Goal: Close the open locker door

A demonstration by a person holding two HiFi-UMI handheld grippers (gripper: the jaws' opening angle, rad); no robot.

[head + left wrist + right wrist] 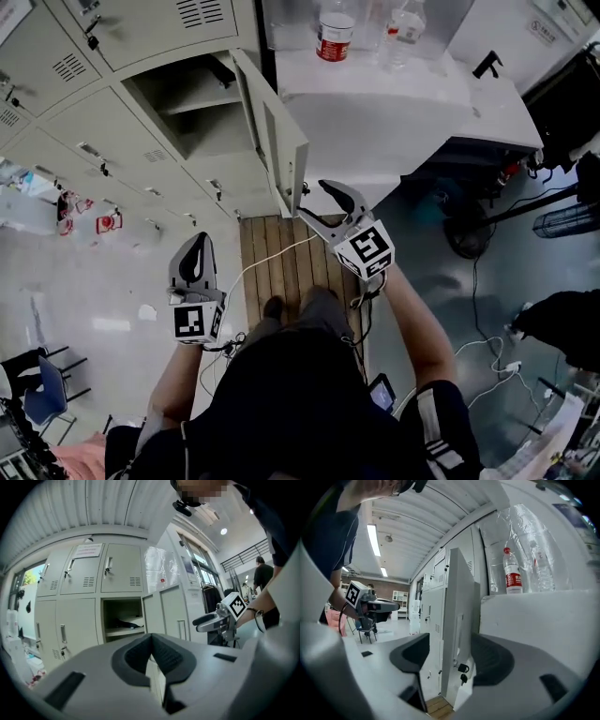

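The grey locker bank (112, 150) has one open compartment (192, 112) with a shelf inside. Its door (281, 141) swings out towards me, edge on. My right gripper (314, 200) is open just below the door's free edge. In the right gripper view the door's edge (457, 620) and its dangling keys (462, 672) show between the jaws of the right gripper (450, 644), with the pads apart from it. My left gripper (197, 239) is shut and holds nothing, left of the door. In the left gripper view the left gripper (151, 641) faces the open compartment (123, 620).
A white cabinet (403, 103) stands right of the door with a red-labelled bottle (335, 37) on top. Wooden planks (281, 262) lie on the floor under me. A fan (464, 234), cables and a blue chair (37, 389) stand around. A person (262, 573) stands far back.
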